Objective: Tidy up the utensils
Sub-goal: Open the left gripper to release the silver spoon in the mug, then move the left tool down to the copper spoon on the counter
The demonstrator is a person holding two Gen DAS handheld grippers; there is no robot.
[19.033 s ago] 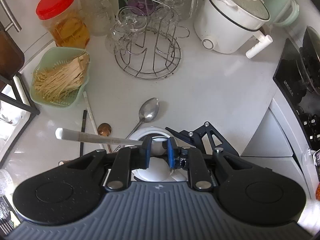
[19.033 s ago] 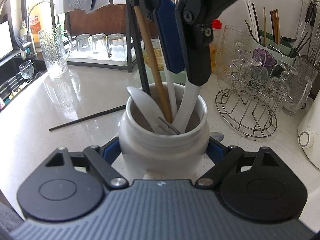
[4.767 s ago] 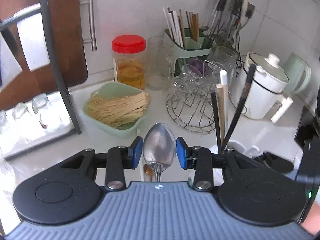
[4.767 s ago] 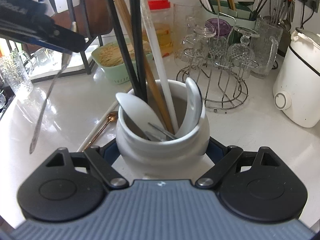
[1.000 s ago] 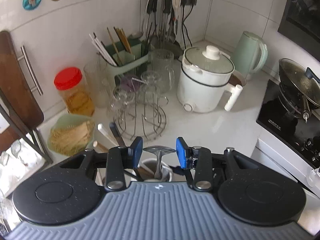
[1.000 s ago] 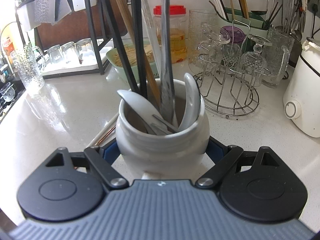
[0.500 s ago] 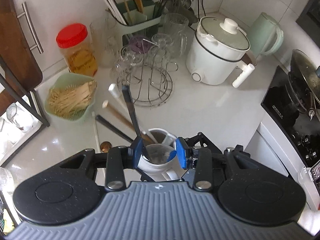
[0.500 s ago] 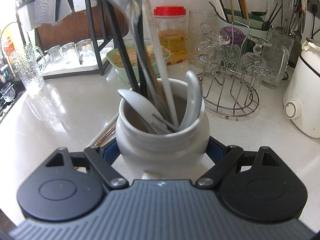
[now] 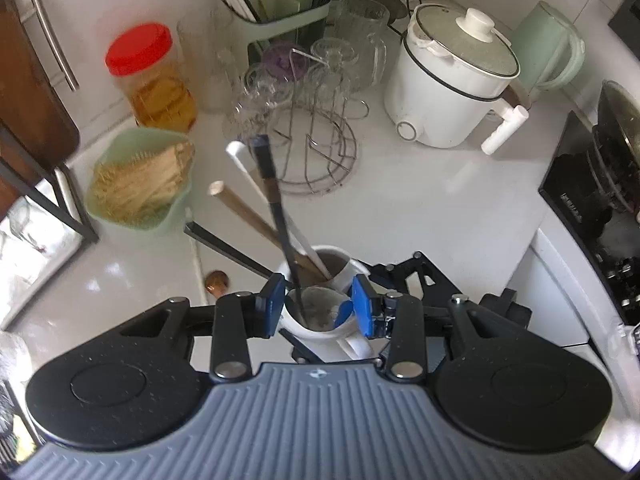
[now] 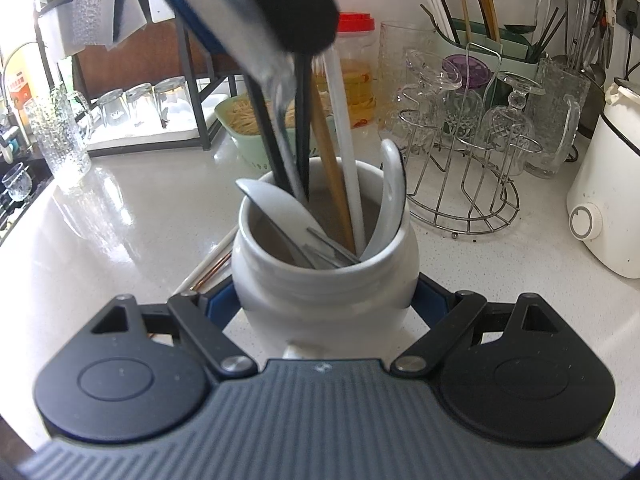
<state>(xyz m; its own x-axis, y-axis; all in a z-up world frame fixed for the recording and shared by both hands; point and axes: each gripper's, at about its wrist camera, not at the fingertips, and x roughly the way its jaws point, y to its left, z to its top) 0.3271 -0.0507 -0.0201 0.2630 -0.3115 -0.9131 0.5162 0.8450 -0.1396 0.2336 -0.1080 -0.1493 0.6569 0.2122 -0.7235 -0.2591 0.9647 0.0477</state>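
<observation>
My right gripper [image 10: 324, 298] is shut on the white ceramic jar [image 10: 324, 280], one finger on each side of its belly. The jar holds black, wooden and white chopsticks, two white spoons and a fork. My left gripper [image 9: 318, 306] is directly above the jar's [image 9: 352, 270] mouth, pointing steeply down. It is shut on the bowl of a metal spoon [image 9: 318, 308]. In the right wrist view the spoon [image 10: 286, 140] hangs from the left gripper [image 10: 244, 16] at the top, its handle slanting down inside the jar.
A white chopstick [image 9: 196, 256] and a copper spoon [image 9: 216, 282] lie on the counter left of the jar. Behind are a green bowl [image 9: 140, 180], a red-lidded jar [image 9: 152, 80], a wire glass rack [image 9: 312, 148], a white cooker [image 9: 452, 92] and a stove [image 9: 592, 184] at right.
My left gripper has come lower and tipped further down over the jar. The spoon's handle now leans left inside it. The right gripper and jar have kept still.
</observation>
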